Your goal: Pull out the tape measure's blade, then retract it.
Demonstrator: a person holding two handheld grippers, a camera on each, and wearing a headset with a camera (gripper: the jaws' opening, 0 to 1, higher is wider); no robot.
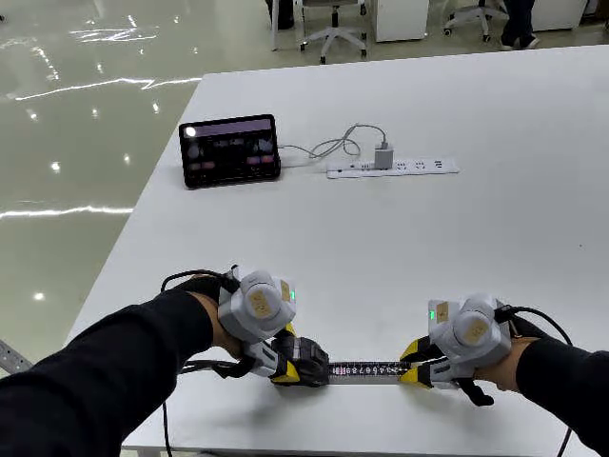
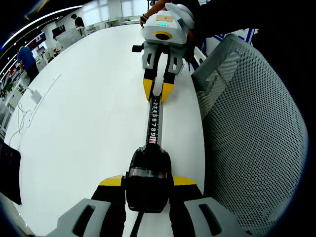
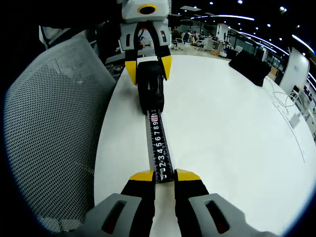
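Left tool (image 1: 285, 369) pinched the tape measure (image 1: 309, 362), right tool (image 1: 414, 363) clamped the blade (image 1: 366, 367) stretched along the counter (image 1: 428, 238) edge, tablet (image 1: 228, 149) and power strip (image 1: 400, 167) well beyond, mesh chair (image 2: 247, 123) alongside.

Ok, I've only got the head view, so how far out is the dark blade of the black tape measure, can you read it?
Observer: On the dark blade, the right gripper view shows white numerals 2 to 9, then a red mark beside the black tape measure case.
Operator: Does the left gripper have that case?
Observer: Yes, the yellow-tipped jaws of the left gripper press both sides of it.
Operator: And the blade's end?
Observer: It sits pinched between the jaws of the right gripper.
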